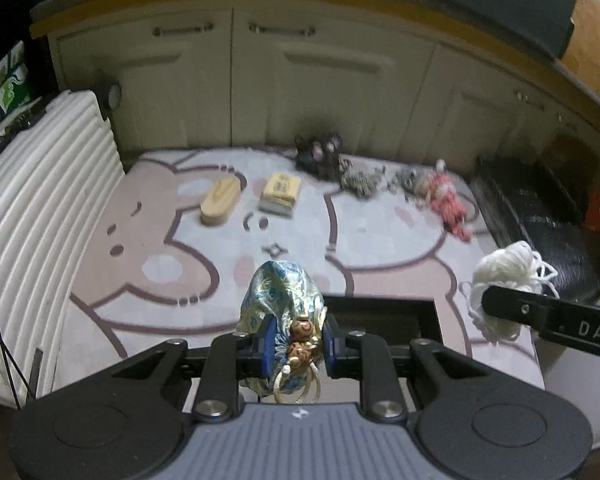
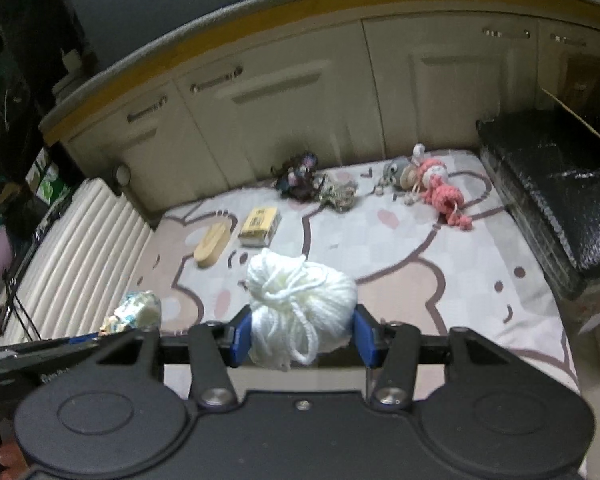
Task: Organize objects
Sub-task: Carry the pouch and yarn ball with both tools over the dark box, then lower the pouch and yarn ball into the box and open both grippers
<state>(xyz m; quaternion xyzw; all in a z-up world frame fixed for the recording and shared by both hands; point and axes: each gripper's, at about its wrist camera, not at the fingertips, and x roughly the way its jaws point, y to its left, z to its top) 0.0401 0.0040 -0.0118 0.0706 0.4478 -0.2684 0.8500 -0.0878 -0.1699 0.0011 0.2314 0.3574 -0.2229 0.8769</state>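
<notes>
Tongs on the left [image 1: 298,338] are clamped on a blue-and-gold brocade pouch [image 1: 282,296], its blue pads [image 1: 268,340] pressing both sides, with 2 brown beads [image 1: 302,340] and cream cord loops dangling at its neck. Right tongs [image 2: 302,330] grip a ball of white yarn [image 2: 300,304] between their blue pads, loose strands hanging down. Both loads hang above a printed mat [image 1: 188,248] with a cartoon bear pattern. On the mat, well apart from the tongs, lie an oval wooden box [image 1: 220,200] and just beside it a yellow packet [image 1: 280,192]. Farther back, near the cream cabinet doors [image 1: 300,72], sit a dark tangle of fabric [image 1: 316,152], a greyish knit clump [image 1: 358,180] and a pink crocheted doll [image 1: 446,196]. A ribbed white cushion [image 1: 44,200] borders the mat's left edge, a black padded block [image 2: 556,200] its right.
</notes>
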